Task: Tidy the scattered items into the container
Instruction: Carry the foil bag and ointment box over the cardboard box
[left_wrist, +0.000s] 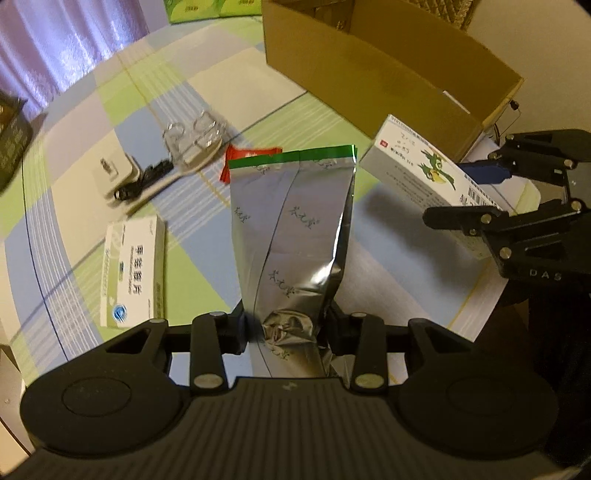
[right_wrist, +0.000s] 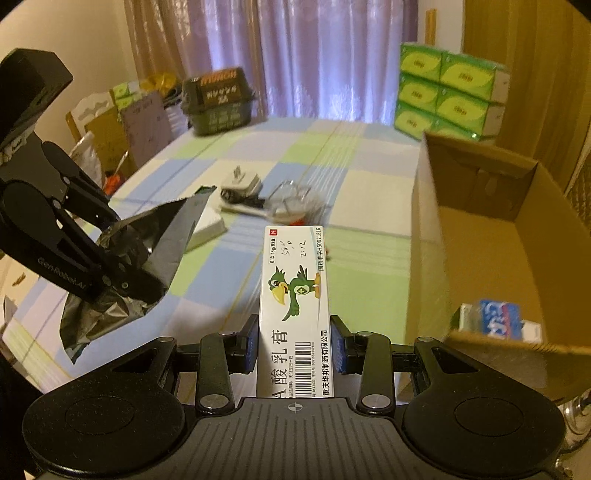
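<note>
checked tablecloth (right_wrist: 332, 155), curtains (right_wrist: 325, 55) behind, left jaws pinching foil pouch (left_wrist: 291, 236), right jaws ointment box (right_wrist: 295, 295)

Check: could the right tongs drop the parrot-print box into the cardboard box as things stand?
Probably yes: the right tongs grip the parrot-print box, the cardboard box is open-topped just to their right, and nothing sits between.

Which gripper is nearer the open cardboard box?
Right. The right gripper, holding the parrot-printed box, is beside the cardboard box; the left gripper, holding the silver pouch, is farther left.
</note>
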